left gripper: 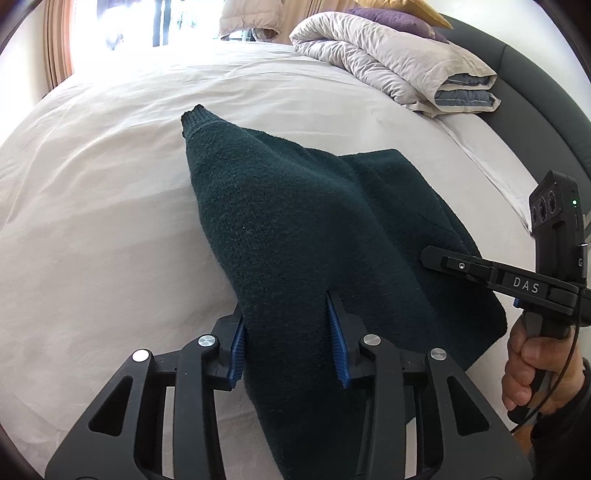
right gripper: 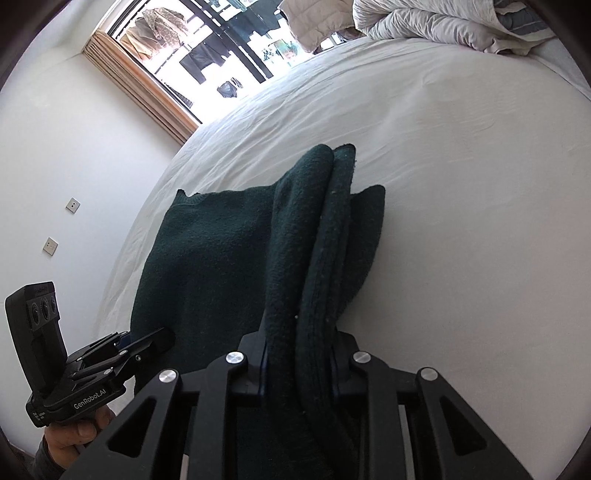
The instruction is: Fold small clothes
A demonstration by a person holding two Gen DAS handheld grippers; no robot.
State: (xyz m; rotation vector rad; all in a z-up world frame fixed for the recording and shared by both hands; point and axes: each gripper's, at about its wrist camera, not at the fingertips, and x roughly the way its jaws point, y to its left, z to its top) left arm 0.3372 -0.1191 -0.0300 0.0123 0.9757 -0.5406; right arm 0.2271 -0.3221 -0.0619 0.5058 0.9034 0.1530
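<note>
A dark green knit sweater point(left gripper: 295, 221) lies on the white bed sheet point(left gripper: 92, 221), partly lifted. My left gripper point(left gripper: 291, 325) is shut on a thick fold of the sweater, which runs between its blue pads point(left gripper: 338, 339). My right gripper point(right gripper: 299, 343) is shut on a bunched edge of the same sweater point(right gripper: 221, 258), with the cloth draped over and between its fingers. In the left wrist view the right gripper point(left gripper: 436, 258) touches the sweater's right side. In the right wrist view the left gripper point(right gripper: 162, 339) holds the sweater's left side.
A folded beige and blue duvet point(left gripper: 399, 66) lies at the head of the bed beside a grey headboard point(left gripper: 546, 92), with purple and yellow pillows point(left gripper: 399, 18) behind it. A window point(right gripper: 207, 55) with curtains stands beyond the bed's far edge. A white wall point(right gripper: 55, 166) is on the left.
</note>
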